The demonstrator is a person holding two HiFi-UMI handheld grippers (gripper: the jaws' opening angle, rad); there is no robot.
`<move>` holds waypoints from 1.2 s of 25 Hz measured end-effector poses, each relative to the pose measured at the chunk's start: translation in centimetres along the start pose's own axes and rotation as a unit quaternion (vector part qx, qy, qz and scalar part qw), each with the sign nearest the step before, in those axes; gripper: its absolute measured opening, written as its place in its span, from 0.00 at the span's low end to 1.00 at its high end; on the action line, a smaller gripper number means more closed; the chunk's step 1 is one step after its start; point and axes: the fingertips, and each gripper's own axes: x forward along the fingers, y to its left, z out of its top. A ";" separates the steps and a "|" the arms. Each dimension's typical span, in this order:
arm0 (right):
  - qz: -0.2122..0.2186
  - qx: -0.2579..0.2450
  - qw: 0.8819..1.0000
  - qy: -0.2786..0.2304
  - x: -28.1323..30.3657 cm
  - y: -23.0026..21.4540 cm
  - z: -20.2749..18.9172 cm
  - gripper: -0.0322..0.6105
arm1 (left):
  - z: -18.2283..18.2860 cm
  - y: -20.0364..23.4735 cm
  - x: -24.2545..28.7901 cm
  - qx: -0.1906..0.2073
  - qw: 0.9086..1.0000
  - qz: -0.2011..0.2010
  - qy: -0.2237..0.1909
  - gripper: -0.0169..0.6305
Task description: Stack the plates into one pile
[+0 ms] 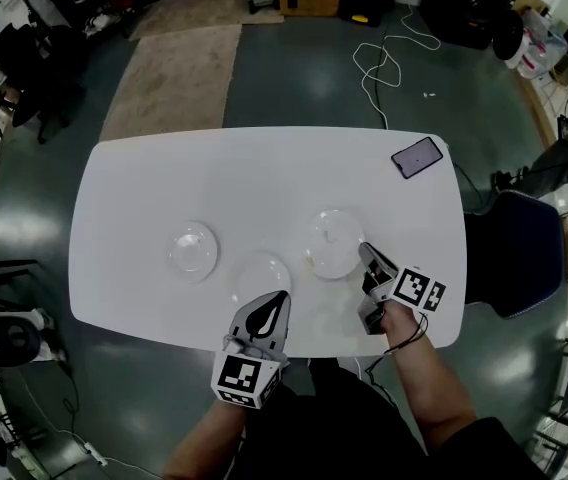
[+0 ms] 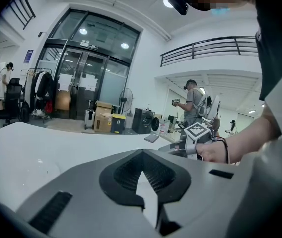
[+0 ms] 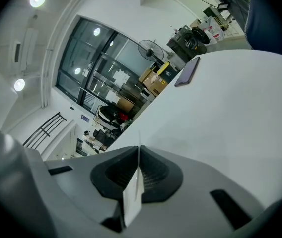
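The right plate (image 1: pixel 334 243) is held at its 4 o'clock rim in the jaws of the right gripper (image 1: pixel 365 252); the left gripper (image 1: pixel 272 300) is closed, empty. Slippage could be caused by this thin edge hold.

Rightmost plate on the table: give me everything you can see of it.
The rightmost plate is round, pale and glassy-looking, with a shallow well and wider rim. It sits level over the white table, apart from the other two plates. The right gripper is shut on its near right rim, a thin edge pinched between the jaws.
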 end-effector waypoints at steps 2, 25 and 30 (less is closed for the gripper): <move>0.001 -0.001 1.000 -0.002 0.1 0.4 -0.1 0.09 | -0.1 0.4 -0.2 -0.001 1.000 0.002 0.000 0.05; 0.046 -0.008 0.999 0.009 2.1 7.9 -4.7 0.09 | -0.5 4.9 -5.8 -0.011 1.000 0.023 -0.009 0.05; 0.051 -0.007 0.998 0.018 2.7 9.2 -6.9 0.09 | -0.7 5.9 -7.4 -0.012 1.000 0.027 -0.012 0.05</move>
